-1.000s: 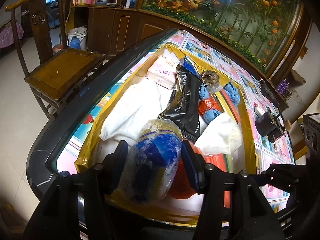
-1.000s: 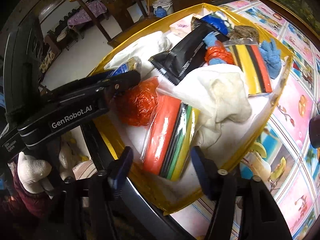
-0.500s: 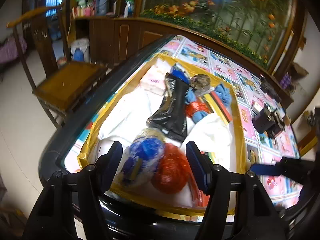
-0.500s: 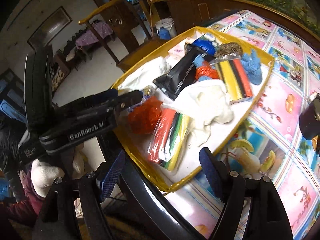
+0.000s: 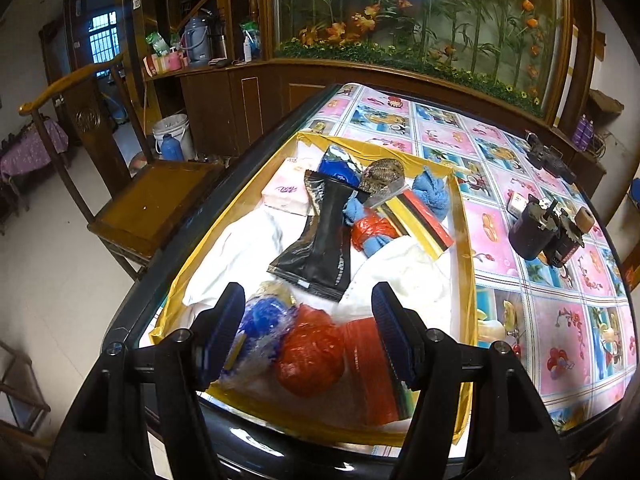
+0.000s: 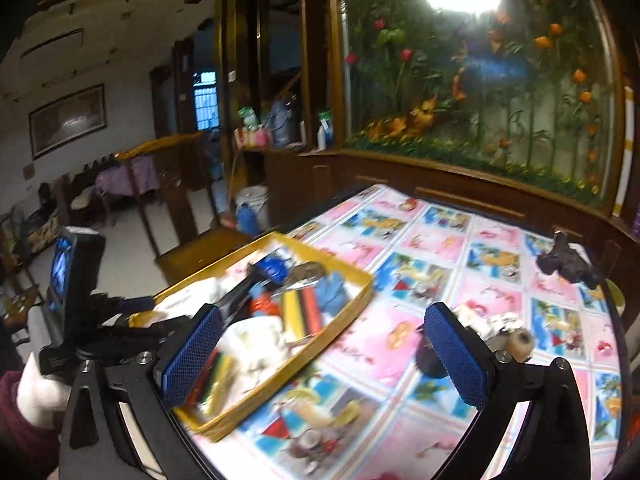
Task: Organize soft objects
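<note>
A yellow tray (image 5: 464,240) on the table holds soft things: a clear bag with blue print (image 5: 260,328), a red plastic bundle (image 5: 312,356), a black pouch (image 5: 326,240), white cloths (image 5: 236,248), a pink tissue pack (image 5: 286,196), blue cloths (image 5: 432,192) and striped packs (image 5: 420,216). My left gripper (image 5: 308,336) is open and empty above the tray's near end, over the blue bag and red bundle. My right gripper (image 6: 324,360) is open and empty, raised above the tray's (image 6: 352,304) right edge and the table. The left gripper (image 6: 132,320) shows at the left of the right wrist view.
The table has a pink and blue picture cloth (image 5: 552,312). A dark cylinder with small parts (image 5: 548,232) stands right of the tray, and a black device (image 5: 548,158) lies at the far right. A wooden chair (image 5: 148,204) stands left of the table, a cabinet behind.
My left gripper has let go of the blue bag, which now lies in the tray, and has opened and pulled back. My right gripper has risen and swung right, away from the tray.
</note>
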Motion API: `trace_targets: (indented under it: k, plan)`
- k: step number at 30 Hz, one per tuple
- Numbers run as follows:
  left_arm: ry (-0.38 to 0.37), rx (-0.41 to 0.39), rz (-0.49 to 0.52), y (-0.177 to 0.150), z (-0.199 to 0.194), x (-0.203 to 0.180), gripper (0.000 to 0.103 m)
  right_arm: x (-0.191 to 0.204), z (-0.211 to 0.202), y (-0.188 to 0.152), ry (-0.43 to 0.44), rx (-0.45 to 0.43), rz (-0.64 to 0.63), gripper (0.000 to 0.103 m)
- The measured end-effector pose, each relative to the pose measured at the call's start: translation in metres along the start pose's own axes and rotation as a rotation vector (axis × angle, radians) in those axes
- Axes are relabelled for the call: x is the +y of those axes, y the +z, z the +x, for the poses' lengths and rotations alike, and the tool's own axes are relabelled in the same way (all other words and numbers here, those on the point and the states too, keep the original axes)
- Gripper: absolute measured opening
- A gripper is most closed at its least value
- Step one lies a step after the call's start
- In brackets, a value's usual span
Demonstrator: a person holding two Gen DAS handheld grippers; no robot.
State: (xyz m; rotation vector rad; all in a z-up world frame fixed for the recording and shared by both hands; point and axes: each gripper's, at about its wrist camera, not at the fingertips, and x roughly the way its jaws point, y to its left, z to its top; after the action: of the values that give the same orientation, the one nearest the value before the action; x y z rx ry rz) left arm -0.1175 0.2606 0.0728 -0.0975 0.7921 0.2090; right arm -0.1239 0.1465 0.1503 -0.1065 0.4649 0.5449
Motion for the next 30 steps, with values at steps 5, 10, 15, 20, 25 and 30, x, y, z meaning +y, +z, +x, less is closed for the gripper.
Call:
trace_targets:
  k: [5,10,15,20,25,30]
  plan:
    - [0.013,0.017,0.02,0.001,0.004,-0.013,0.065,-0.034,0.018,-0.011,-0.002,0.077,0.095,0.103]
    - [-0.034,0.083,-0.024,0.007,0.022,-0.009,0.065,-0.046,0.055,-0.007,-0.084,0.104,0.081,0.103]
    - [0.044,0.109,-0.033,0.016,0.037,0.0,0.065,-0.044,0.081,-0.023,-0.203,0.052,0.034,0.102]
    - [0.127,0.099,0.106,0.02,0.054,-0.03,0.065,-0.049,0.116,-0.046,-0.203,0.113,0.066,0.102]
    - [0.179,0.139,0.194,0.025,0.085,-0.056,0.065,-0.036,0.108,-0.044,-0.212,0.041,0.045,0.102]
    - [0.212,0.171,0.255,0.032,0.104,-0.076,0.065,-0.028,0.106,-0.049,-0.219,0.008,0.039,0.102]
